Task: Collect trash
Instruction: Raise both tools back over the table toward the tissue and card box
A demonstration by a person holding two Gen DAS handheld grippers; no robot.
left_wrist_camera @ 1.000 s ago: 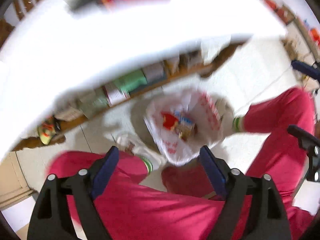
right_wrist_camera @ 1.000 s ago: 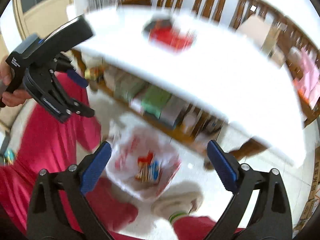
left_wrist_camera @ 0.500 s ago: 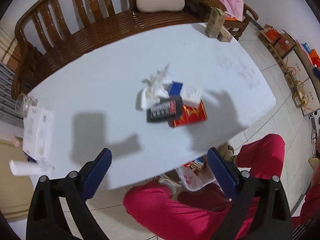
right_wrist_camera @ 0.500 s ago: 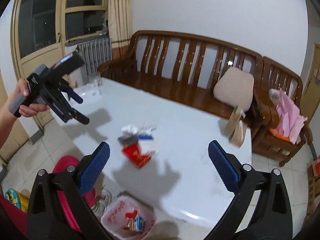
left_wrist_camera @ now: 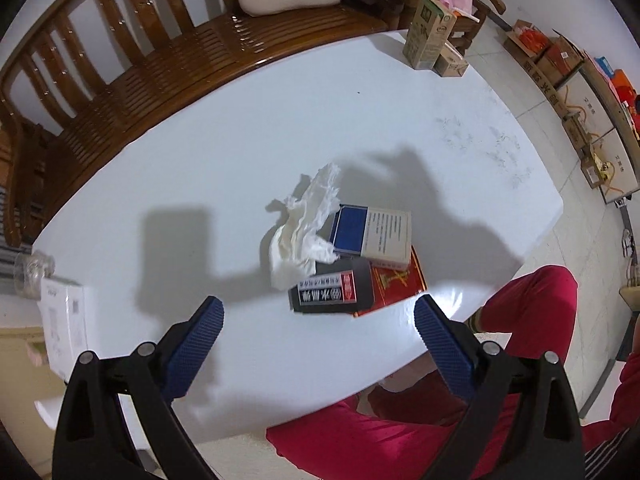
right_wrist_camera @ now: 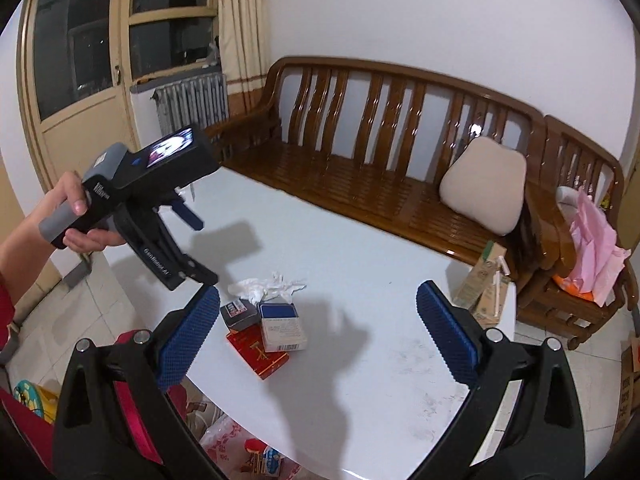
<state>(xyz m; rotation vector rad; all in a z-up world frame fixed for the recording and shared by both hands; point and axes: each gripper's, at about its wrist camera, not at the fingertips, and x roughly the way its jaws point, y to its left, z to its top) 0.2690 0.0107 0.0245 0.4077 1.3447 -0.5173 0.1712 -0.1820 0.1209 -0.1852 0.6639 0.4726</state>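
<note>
1. Above the white table (left_wrist_camera: pixel 224 152), left gripper (left_wrist_camera: pixel 318 322) and right gripper (right_wrist_camera: pixel 318 316) hang with jaws apart, empty
2. Trash cluster: crumpled tissue (left_wrist_camera: pixel 304 224), black box (left_wrist_camera: pixel 332 292), blue-and-white box (left_wrist_camera: pixel 372 236), red packet (left_wrist_camera: pixel 396 284), touching, near the front edge
3. Advice: take the topmost black box first, descending vertically
4. Bare tabletop surrounds the cluster; plastic bag (right_wrist_camera: pixel 240 448) waits below the edge

I'm looking into a home's living room: wooden bench (right_wrist_camera: pixel 400 152) with a cushion (right_wrist_camera: pixel 484 184), radiator (right_wrist_camera: pixel 192 98), curtain (right_wrist_camera: pixel 240 20), white table (right_wrist_camera: pixel 360 264).
</note>
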